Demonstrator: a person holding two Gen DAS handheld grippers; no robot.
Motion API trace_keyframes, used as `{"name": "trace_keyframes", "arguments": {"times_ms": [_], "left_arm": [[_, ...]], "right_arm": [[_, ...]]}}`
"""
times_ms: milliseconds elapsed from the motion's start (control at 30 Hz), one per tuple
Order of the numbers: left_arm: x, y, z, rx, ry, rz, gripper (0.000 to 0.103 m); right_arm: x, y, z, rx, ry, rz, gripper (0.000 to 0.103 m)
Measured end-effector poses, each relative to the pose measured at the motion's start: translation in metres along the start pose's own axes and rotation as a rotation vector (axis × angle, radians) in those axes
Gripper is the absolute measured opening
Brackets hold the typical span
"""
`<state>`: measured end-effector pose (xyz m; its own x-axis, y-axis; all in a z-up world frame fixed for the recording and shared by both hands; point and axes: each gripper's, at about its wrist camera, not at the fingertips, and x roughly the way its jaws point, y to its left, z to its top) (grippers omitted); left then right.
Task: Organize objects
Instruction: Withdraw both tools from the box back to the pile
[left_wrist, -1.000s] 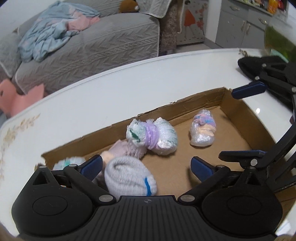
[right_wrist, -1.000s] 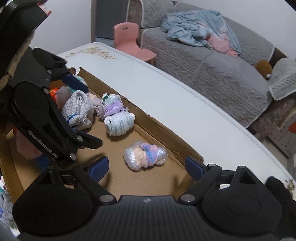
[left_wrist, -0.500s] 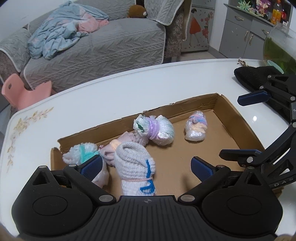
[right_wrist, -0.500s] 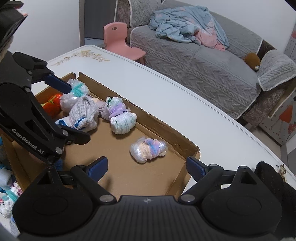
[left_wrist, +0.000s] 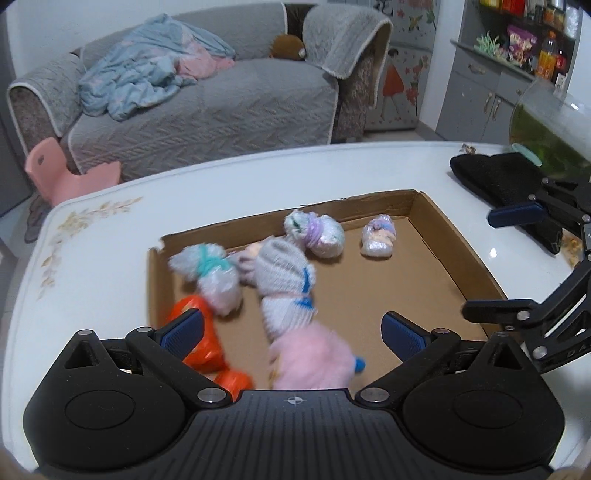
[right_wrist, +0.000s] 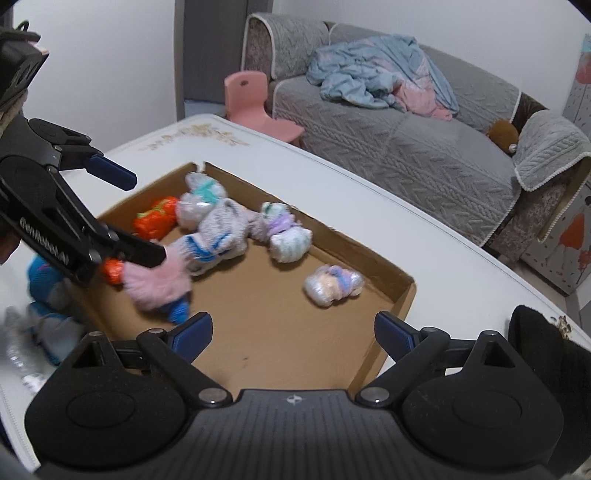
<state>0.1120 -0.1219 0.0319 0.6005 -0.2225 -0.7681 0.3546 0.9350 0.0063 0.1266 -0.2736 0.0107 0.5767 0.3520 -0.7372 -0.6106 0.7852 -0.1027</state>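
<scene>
Beyond your white table's (left_wrist: 110, 236) far edge stands a grey sofa (left_wrist: 207, 110) with a blue blanket (left_wrist: 140, 79) heaped on it, a pink child's chair (right_wrist: 255, 101) beside it, and grey cabinets (left_wrist: 476, 103) against the white wall.

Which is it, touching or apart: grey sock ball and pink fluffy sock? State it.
Touching. The left wrist view shows the grey sock ball running straight into the pink fluffy sock, no gap.

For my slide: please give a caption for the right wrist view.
Open right tool above cardboard tray holding rolled sock bundles.
</scene>
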Motion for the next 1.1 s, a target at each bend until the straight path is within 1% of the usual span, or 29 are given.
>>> {"name": "trace_keyframes", "arguments": {"times_ms": [200, 267, 367, 500, 667, 700, 733, 767, 800, 933, 1000, 1100], "left_arm": [[-0.042, 0.018, -0.045, -0.027, -0.066, 0.035, 0.102], [-0.052, 0.022, -0.062, -0.038, -0.078, 0.048, 0.102], [-0.064, 0.030, -0.087, -0.083, -0.083, 0.061, 0.102], [-0.073, 0.030, -0.125, -0.147, -0.094, 0.087, 0.102], [-0.075, 0.015, -0.172, -0.180, -0.109, 0.135, 0.102], [-0.074, 0.011, -0.179, -0.187, -0.116, 0.145, 0.102], [-0.073, 0.009, -0.185, -0.192, -0.124, 0.154, 0.102], [-0.072, 0.007, -0.192, -0.202, -0.134, 0.166, 0.102], [-0.071, 0.005, -0.197, -0.213, -0.141, 0.167, 0.102], [-0.064, 0.002, -0.206, -0.226, -0.146, 0.107, 0.102], [-0.061, 0.002, -0.208, -0.220, -0.157, 0.106, 0.102], [-0.055, 0.006, -0.211, -0.240, -0.144, 0.075, 0.102]], "right_arm": [[-0.028, 0.019, -0.026, 0.022, -0.062, 0.039, 0.097], [-0.035, 0.025, -0.036, 0.027, -0.081, 0.050, 0.097], [-0.042, 0.031, -0.051, 0.052, -0.097, 0.060, 0.098], [-0.041, 0.040, -0.070, 0.091, -0.101, 0.061, 0.098], [-0.029, 0.047, -0.089, 0.165, -0.080, 0.055, 0.098], [-0.026, 0.049, -0.092, 0.182, -0.074, 0.050, 0.099], [-0.023, 0.051, -0.097, 0.201, -0.077, 0.044, 0.102], [-0.021, 0.053, -0.100, 0.218, -0.074, 0.040, 0.102], [-0.019, 0.056, -0.103, 0.230, -0.070, 0.038, 0.102], [-0.013, 0.064, -0.111, 0.243, -0.065, 0.040, 0.102], [-0.010, 0.065, -0.114, 0.248, -0.061, 0.038, 0.102], [-0.008, 0.063, -0.117, 0.250, -0.065, 0.051, 0.099]]}}
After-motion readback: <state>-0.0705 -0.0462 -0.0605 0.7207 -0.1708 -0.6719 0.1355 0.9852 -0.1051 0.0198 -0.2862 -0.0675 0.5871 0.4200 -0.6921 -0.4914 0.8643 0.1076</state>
